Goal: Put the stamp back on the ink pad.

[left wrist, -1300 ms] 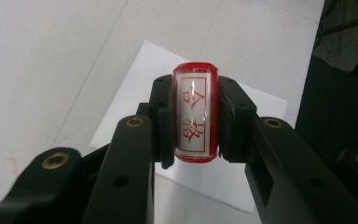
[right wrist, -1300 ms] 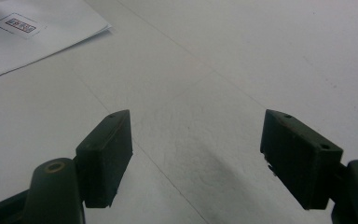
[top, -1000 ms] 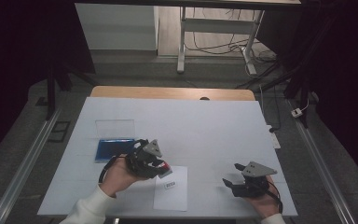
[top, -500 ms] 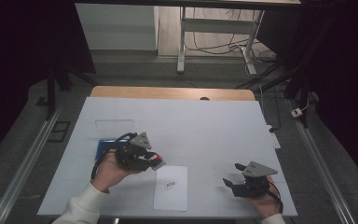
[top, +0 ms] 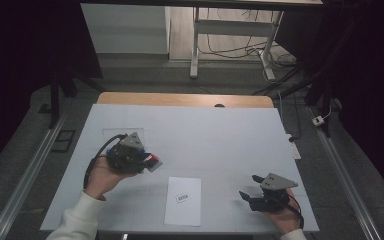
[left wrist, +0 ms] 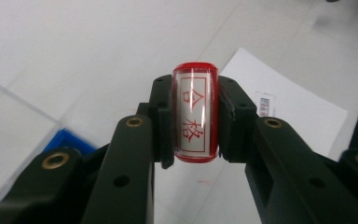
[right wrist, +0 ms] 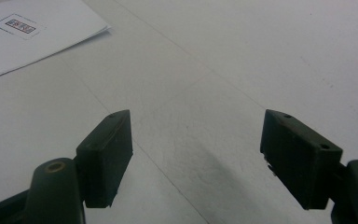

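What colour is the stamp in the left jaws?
Red with a white face and red characters, clearest in the left gripper view: stamp.

The worktop [top: 220,135] is a pale, matt white surface; a strip of bare wood [top: 180,99] shows along its far edge. Grey floor [top: 20,150] surrounds it on all sides. A metal rail [top: 27,172] runs along the floor to the left, and a second rail [top: 347,180] runs along the right. Beyond the far edge stands a white metal frame [top: 195,45] with loose cables [top: 230,50] lying behind it. A white power strip [top: 319,120] lies on the floor at right. The room's outer areas are dark.
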A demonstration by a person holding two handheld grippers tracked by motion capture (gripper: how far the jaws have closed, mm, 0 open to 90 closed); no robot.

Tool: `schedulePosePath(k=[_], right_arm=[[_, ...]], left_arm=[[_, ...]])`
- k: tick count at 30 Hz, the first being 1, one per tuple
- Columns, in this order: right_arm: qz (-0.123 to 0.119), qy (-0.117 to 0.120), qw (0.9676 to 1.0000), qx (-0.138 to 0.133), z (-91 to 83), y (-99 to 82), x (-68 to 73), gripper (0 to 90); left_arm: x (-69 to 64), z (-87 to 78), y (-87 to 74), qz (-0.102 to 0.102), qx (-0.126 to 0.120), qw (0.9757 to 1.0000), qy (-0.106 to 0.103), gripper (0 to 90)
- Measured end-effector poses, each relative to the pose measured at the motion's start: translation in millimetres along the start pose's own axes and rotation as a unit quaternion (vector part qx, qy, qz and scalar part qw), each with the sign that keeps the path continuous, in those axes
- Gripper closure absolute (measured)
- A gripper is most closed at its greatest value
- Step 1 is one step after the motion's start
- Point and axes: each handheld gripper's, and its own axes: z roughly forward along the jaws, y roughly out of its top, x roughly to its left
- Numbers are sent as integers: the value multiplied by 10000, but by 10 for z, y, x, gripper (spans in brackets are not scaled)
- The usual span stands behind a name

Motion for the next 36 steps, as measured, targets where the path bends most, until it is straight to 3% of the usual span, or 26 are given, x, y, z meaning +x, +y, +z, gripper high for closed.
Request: schedulePosePath(k=[11, 18, 23, 29, 36], right_arm=[[-5, -16, 10000, -25, -2, 1, 7, 246], [-5, -29, 10000, -20, -6, 7, 9, 246], [2, -23, 10000, 17, 5, 10, 2, 246], [-6, -57, 10000, 2, 2, 12, 6, 246], [-11, 3, 10000, -14, 9, 14, 7, 246]], left_arm=[[249, -125, -161, -315, -38, 9991, 282, 700], [477, -114, -242, -483, 253, 9970, 548, 700], [645, -45, -279, -570, 654, 9940, 668, 700], [776, 39, -348, -696, 1095, 9883, 802, 700], [878, 144, -423, -825, 1405, 9830, 841, 699]])
